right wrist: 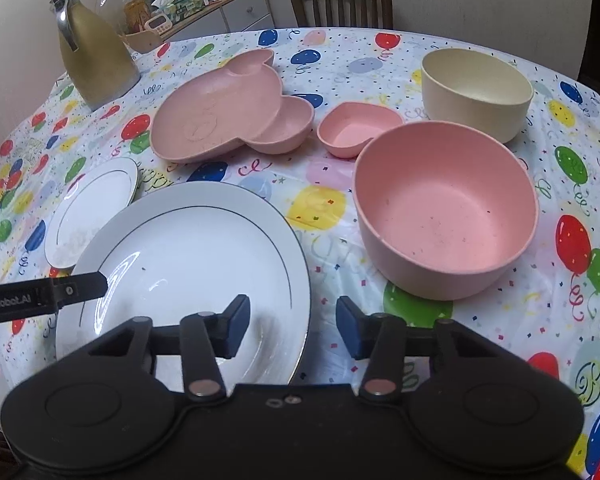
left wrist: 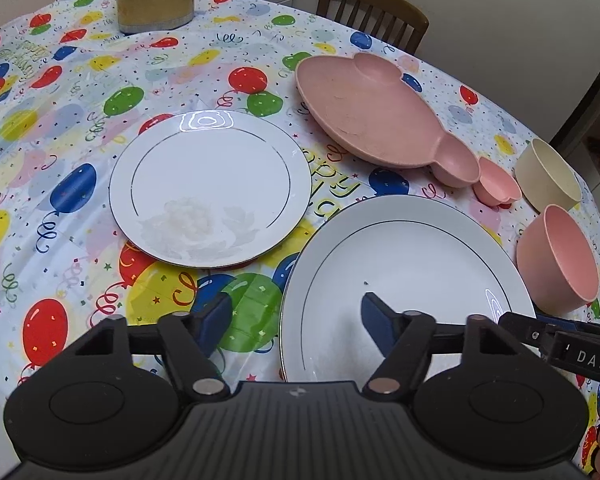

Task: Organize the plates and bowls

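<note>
Between both grippers the big white plate (right wrist: 188, 248) is straddled: left gripper (left wrist: 292, 320) and right gripper (right wrist: 292, 326) are spread over opposite rims, nothing pinched yet.

You can read "DAS" on the right gripper (left wrist: 572, 344) arm in the left wrist view, "GenRobot.AI" (first letters cut off) on the left gripper (right wrist: 44, 300) arm in the right wrist view, and partial "Happy Birthday" lettering on the tablecloth (right wrist: 596, 376).
</note>
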A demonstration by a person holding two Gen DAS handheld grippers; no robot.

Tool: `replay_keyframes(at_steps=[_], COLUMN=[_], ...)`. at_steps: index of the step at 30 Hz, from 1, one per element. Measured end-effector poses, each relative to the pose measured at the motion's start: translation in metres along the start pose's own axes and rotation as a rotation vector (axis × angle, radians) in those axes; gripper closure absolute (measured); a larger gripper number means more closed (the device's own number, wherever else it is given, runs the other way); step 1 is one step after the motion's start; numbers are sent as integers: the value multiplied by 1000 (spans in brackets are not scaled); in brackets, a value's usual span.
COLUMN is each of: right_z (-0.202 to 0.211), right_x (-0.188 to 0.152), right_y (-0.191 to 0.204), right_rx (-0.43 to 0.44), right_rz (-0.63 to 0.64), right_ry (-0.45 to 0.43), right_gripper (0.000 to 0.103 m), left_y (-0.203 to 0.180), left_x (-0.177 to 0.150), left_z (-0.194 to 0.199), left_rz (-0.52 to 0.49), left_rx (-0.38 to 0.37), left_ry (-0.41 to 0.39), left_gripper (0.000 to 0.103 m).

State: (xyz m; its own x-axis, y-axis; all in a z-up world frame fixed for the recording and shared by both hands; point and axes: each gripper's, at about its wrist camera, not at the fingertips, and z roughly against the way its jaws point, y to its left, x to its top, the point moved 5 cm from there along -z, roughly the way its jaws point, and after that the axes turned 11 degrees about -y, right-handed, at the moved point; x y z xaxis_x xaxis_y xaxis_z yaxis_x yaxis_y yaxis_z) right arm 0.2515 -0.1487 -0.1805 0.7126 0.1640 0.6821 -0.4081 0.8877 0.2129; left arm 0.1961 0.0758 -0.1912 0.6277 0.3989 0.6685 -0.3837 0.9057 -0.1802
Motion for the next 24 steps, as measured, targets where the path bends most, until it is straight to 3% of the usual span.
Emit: replay_keyframes(at_steps=[12,15,24], right_z=[3,2,5], right_x=[-6,-8,-8], right_y=[-6,-7,-3], right_rx=[23,29,28], right_rz=[-54,-88,-82], right_ry=[97,117,118], right_gripper=[73,82,90], left_y=[3,2,5], left_x=[-3,-2,-2], left_z=[-6,-6,-5], left_rz=[41,46,40], left_rx=[-41,-58,-64], left_ry=[34,39,39], left_gripper=[64,71,80])
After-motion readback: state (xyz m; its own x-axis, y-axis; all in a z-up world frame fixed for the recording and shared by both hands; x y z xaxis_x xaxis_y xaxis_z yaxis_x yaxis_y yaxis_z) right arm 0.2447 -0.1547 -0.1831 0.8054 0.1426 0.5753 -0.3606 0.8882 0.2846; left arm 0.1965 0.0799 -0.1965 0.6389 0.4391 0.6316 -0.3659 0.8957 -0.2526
